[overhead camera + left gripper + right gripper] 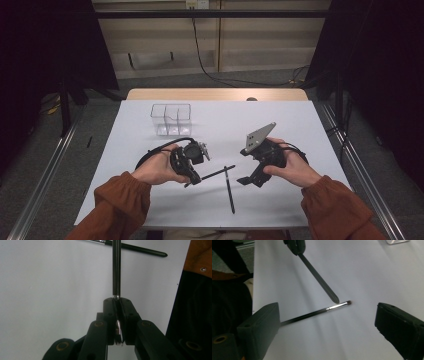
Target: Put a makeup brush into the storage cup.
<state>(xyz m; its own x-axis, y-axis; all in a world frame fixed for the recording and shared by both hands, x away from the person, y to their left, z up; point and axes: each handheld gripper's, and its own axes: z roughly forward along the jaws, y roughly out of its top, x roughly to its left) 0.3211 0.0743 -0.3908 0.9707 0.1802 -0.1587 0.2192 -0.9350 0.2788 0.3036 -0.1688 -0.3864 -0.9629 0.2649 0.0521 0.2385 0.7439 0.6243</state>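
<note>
My high view sat above the near edge of the white table (280, 200), looking forward and down, far enough back to take in the whole top and the floor beyond. My left gripper view rode low and close, looking along its own jaws at the held brush (116, 267), with the loose brush (140, 249) lying across the far end. My right gripper view looked down across the tabletop between its spread jaws, and all three views shared both brushes and the patch of table around them.

Left hand-held gripper (192, 176) clamping a black brush (216, 174), second brush (229, 189) on white table (285, 120), clear organizer (171, 119) behind
</note>
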